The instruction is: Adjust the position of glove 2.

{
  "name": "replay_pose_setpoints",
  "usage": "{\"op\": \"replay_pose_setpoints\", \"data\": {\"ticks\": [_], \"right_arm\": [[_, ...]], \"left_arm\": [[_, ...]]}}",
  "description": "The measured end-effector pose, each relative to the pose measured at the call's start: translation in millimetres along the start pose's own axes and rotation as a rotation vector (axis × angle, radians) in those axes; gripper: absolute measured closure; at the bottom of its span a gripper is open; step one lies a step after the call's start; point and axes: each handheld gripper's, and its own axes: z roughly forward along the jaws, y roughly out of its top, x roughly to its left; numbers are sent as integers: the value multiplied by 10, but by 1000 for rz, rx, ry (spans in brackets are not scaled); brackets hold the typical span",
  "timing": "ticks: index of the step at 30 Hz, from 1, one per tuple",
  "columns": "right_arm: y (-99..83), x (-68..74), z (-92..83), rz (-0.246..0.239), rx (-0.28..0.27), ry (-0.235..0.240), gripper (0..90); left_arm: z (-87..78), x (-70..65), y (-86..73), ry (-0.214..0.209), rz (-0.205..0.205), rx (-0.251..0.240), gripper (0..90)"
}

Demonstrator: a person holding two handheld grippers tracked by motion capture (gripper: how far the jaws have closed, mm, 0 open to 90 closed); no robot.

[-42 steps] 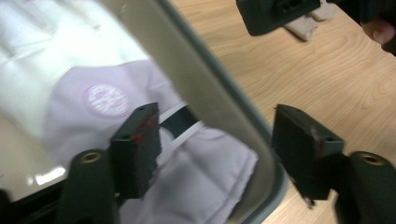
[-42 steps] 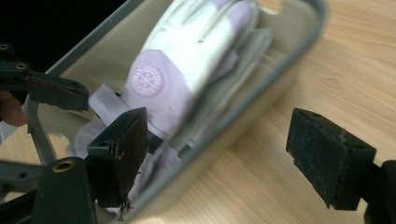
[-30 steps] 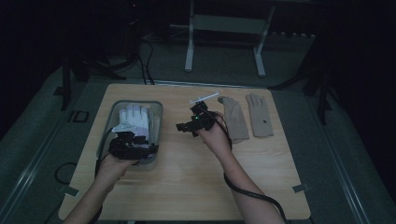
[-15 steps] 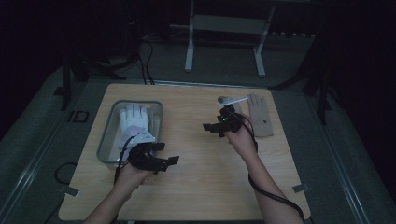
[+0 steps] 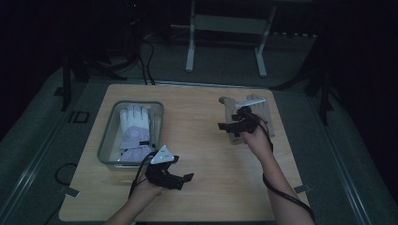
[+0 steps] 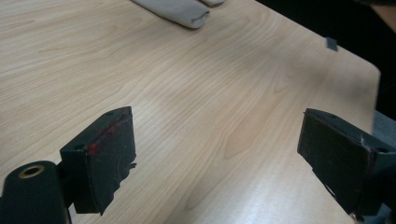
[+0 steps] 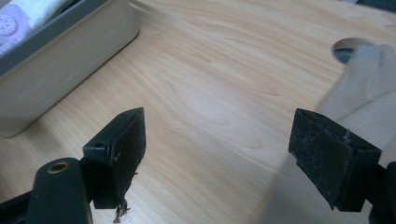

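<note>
Knit glove; metal tray, seemingly.

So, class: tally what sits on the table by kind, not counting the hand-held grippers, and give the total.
White gloves, in the tray: 1
Beige gloves, on the bare table: 1
Metal trays: 1
Total: 3

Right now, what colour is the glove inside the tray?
White and pale lilac glove, clearest in the high view.

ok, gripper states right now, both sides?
Left gripper: open, holding nothing, above bare table.
Right gripper: open, holding nothing, beside the beige glove.
</note>
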Motion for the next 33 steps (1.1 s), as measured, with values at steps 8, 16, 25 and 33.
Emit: {"op": "replay_pose_setpoints", "data": {"ticks": [8,16,25,33], "right_arm": [[-23,-242,-59,75,-18,-38,128],[-43,-447,45,78,-6,-110,249],[-36,-718,250,37,34,-228,335],[-25,-924,448,87,42,-287,331]], "left_arm": [[92,11,-207,-7,14,-65,116],[119,24,-310,1,11,-99,116],[112,34,-315,-3,9,-111,116],[125,8,-325,-7,2,-117,116]]}}
